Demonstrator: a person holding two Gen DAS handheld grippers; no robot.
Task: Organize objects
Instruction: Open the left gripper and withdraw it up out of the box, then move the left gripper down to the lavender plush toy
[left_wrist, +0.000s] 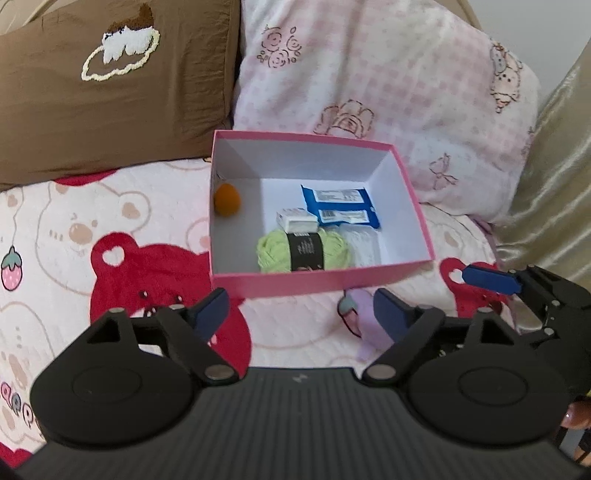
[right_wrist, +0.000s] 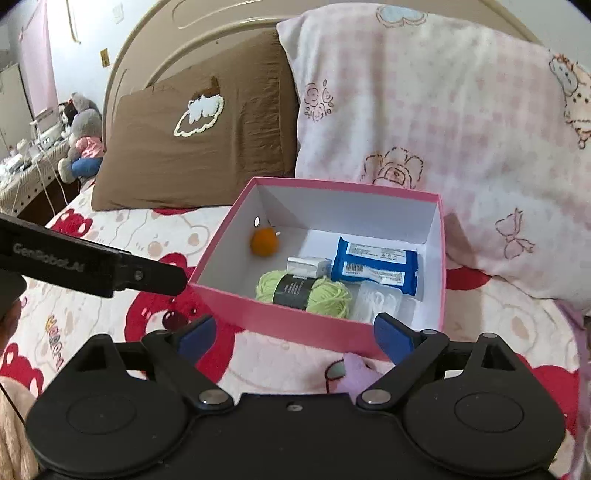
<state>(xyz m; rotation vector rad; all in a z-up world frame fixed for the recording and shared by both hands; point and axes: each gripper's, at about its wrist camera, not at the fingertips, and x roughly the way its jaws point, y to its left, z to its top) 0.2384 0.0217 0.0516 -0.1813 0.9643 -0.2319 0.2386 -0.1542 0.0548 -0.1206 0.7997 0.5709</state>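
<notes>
Left wrist view: a bed (left_wrist: 295, 325) covered by a white quilt printed with red and beige bears. At its head lean a brown pillow (left_wrist: 110, 103) stitched with a white cloud shape and a pink checked pillow (left_wrist: 388, 92); shiny gold fabric (left_wrist: 554, 184) hangs at the right edge. A pink box (left_wrist: 317, 282) with a white inside sits open on the quilt, touching the pink pillow's lower edge. Inside lie an orange ball (left_wrist: 227, 199) against the left wall, a blue packet (left_wrist: 341, 206), a small white carton (left_wrist: 297, 221), a green yarn skein (left_wrist: 304, 249) with a dark band, and a clear plastic case (left_wrist: 360, 243). The left gripper (left_wrist: 301, 312) hangs just short of the box, fingers spread wide, nothing between them. The right gripper (left_wrist: 491, 278) shows at the right.

Right wrist view: the same bed (right_wrist: 288, 360) with a beige headboard (right_wrist: 155, 48). Beyond the bed's left side, a plush toy (right_wrist: 83, 140) sits by a cluttered shelf. The right gripper (right_wrist: 295, 338) hovers before the box's (right_wrist: 288, 323) near wall, fingers spread and empty. A black arm of the left gripper (right_wrist: 110, 273) juts in from the left.
</notes>
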